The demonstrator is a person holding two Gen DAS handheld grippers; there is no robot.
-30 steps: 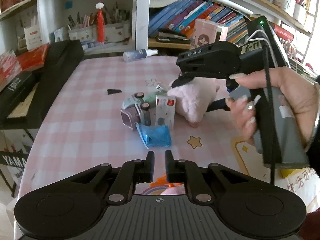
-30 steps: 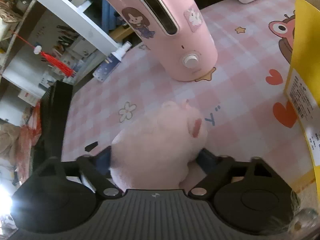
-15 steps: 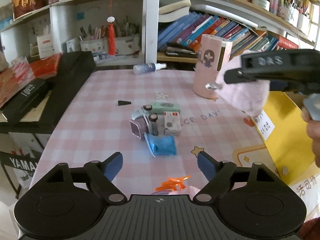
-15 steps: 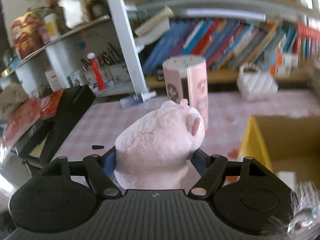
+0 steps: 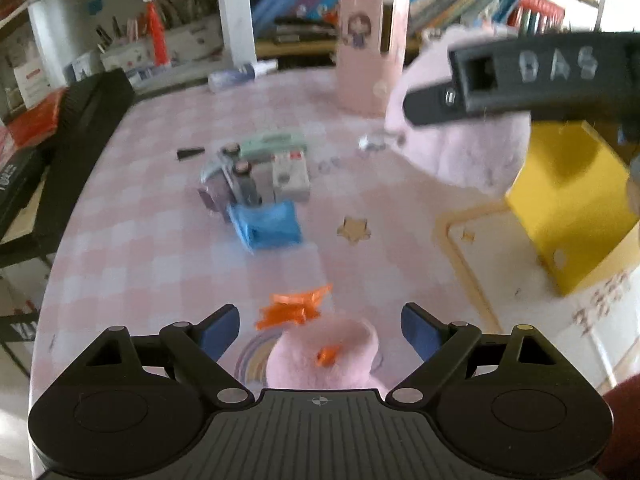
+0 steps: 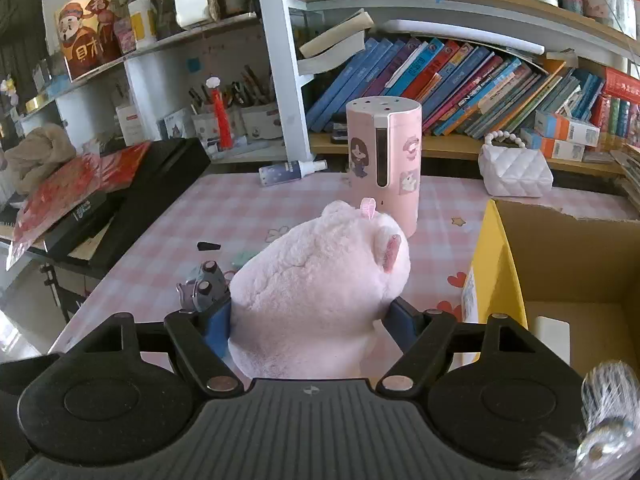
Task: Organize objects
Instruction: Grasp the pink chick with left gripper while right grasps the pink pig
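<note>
1. Left wrist view, risk: the left gripper has just been opening its jaws, and they stand wide over a second pink plush with an orange bow, which lies low and near, between the pads but not pressed by them. If the jaws close from here they may catch only the fluffy top or the bow, and the toy could slip out. The view is blurred, so I cannot tell how deep the pads sit around it.

2. Left wrist view, pose: the left gripper tilts steeply down at the near edge of the pink checked table. Farther off lie a blue pouch and a cluster of small items. The right gripper crosses the upper right, carrying its load above the yellow box.

3. Right wrist view, risk: the right gripper holds the pink plush toy by its lower body, jaws fairly wide and pressed into the fur. The toy is soft and top-heavy, so it could sag or roll out before it is over the box opening, which sits to the right; releasing here would drop it on the table.

4. Right wrist view, pose: the right gripper points moderately downward, raised clear of the tabletop, facing the pink canister and the bookshelf beyond.
</note>
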